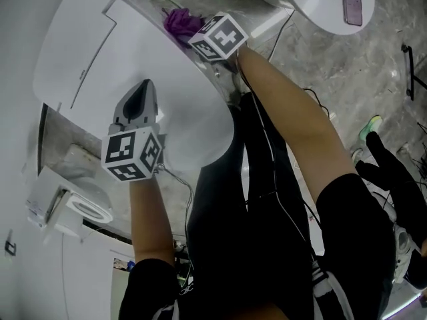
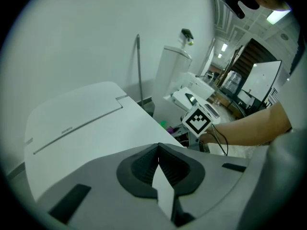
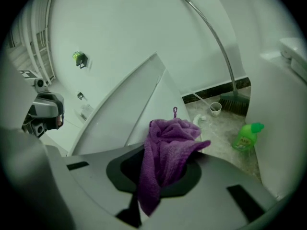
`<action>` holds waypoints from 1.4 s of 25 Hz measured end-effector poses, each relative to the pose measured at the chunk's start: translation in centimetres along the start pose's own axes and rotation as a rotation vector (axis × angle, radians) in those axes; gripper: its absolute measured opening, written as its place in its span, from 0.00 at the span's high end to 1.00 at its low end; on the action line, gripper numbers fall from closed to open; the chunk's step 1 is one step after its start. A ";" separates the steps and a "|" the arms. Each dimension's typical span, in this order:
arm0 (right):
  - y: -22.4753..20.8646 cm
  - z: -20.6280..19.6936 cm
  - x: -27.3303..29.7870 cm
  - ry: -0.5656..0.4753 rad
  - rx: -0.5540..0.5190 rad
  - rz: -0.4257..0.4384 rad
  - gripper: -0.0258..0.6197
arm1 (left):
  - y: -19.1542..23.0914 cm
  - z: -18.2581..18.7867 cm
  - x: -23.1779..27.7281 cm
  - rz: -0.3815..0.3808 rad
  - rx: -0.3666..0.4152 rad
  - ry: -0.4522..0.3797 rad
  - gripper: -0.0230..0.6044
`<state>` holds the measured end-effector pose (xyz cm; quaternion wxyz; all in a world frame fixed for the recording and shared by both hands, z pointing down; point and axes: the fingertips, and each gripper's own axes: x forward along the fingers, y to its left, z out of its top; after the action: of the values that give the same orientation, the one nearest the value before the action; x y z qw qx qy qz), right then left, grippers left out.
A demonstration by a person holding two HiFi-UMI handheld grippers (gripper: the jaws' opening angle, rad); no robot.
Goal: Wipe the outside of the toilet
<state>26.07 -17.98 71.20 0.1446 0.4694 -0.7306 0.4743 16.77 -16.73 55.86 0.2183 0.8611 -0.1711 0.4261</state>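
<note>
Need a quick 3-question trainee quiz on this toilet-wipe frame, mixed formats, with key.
1. Fill in: the toilet lid is ___.
2. True or false: the left gripper is shut on the purple cloth.
3. The green bottle stands: A on the lid, B on the floor, C on a shelf.

Key:
1. closed
2. False. The right gripper is shut on the cloth; the left is shut with nothing between its jaws.
3. B
</note>
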 end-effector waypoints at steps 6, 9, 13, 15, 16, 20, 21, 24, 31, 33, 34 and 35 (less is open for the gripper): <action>1.4 -3.0 -1.9 -0.028 0.012 0.040 0.87 | -3.1 -1.8 -0.2 -0.012 -0.043 0.005 0.95; 2.1 -4.8 -2.8 -0.023 0.014 0.077 0.87 | -4.9 -2.8 -0.3 -0.010 -0.027 0.013 0.95; 3.3 -7.9 -4.3 0.009 -0.023 0.120 0.87 | -7.3 -4.8 -0.8 0.014 -0.047 0.013 0.95; 4.0 -9.2 -5.1 0.023 -0.058 0.133 0.87 | -7.9 -6.2 -1.0 0.042 -0.065 0.010 0.95; 4.3 -9.8 -5.5 0.031 -0.082 0.137 0.87 | -8.1 -7.0 -1.2 0.060 -0.080 0.011 0.95; 5.8 -12.3 -7.0 0.066 -0.181 0.159 0.87 | -9.0 -10.2 -2.1 0.134 -0.154 0.019 0.95; 6.0 -13.0 -7.3 0.076 -0.205 0.165 0.87 | -9.4 -10.9 -2.4 0.151 -0.172 0.017 0.95; 6.8 -15.2 -8.2 0.125 -0.287 0.188 0.87 | -11.0 -13.0 -2.9 0.201 -0.245 0.012 0.95; 8.9 -20.7 -9.8 0.222 -0.465 0.244 0.87 | -15.1 -17.0 -3.5 0.253 -0.335 0.023 0.95; 9.8 -22.0 -10.2 0.237 -0.555 0.258 0.87 | -15.8 -18.1 -3.8 0.262 -0.350 0.027 0.95; 10.4 -22.7 -10.4 0.251 -0.611 0.266 0.87 | -16.1 -18.6 -4.1 0.268 -0.361 0.026 0.95; 11.0 -23.5 -10.7 0.268 -0.662 0.272 0.87 | -16.4 -19.1 -4.4 0.273 -0.373 0.024 0.95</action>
<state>17.06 8.57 70.03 0.3184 0.2298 -0.8746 0.2845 9.47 7.59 58.89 0.3162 0.7694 -0.3593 0.4230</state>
